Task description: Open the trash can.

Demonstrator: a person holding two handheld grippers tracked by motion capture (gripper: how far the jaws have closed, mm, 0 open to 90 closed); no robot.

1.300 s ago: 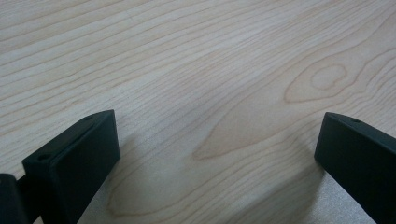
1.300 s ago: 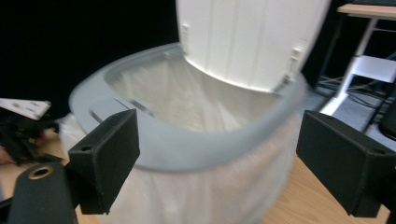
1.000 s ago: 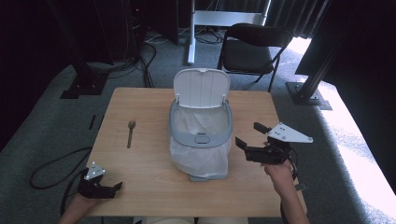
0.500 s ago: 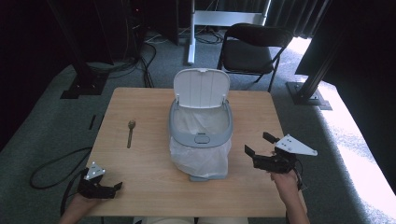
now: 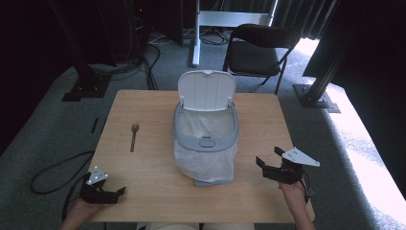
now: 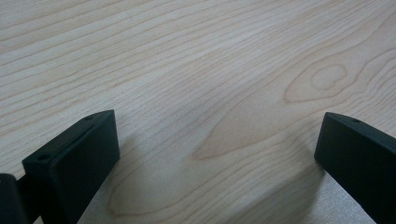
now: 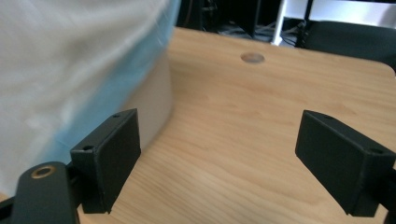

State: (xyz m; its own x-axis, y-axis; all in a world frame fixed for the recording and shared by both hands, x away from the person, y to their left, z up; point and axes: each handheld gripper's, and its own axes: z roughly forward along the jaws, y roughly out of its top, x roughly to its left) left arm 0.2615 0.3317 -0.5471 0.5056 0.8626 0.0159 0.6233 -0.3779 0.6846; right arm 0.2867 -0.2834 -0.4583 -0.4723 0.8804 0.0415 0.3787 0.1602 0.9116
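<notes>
A grey-blue bin (image 5: 206, 139) is seen at the centre of the wooden surface (image 5: 143, 163), lid (image 5: 207, 90) tipped up at the far side, white liner bag (image 5: 206, 160) draped over the rim and down the near wall. The right gripper (image 5: 269, 164) is held just beside the bin's right flank, low over the surface, fingers spread wide with nothing between them; in the right gripper view the bag (image 7: 60, 60) and the bin wall are seen at the left, close to the left finger (image 7: 108, 156) but not gripped. The left gripper (image 5: 112, 191) is parked at the near left corner, well apart from the bin, fingers also wide and empty; bare wood grain (image 6: 201, 93) is seen between them in the left gripper view. A spoon (image 5: 134, 136) lies left of the bin, untouched. Step judged: approach or repositioning at the bin, no grasp made yet. Whether the liner or the bin body is the target cannot be told. The next move is expected to call for the right fingers to be brought in toward the bag or rim and closed on a fold of it; thin film is likely to slip, so a deep bite is advised. The left gripper would probably be needed to steady the bin.
</notes>
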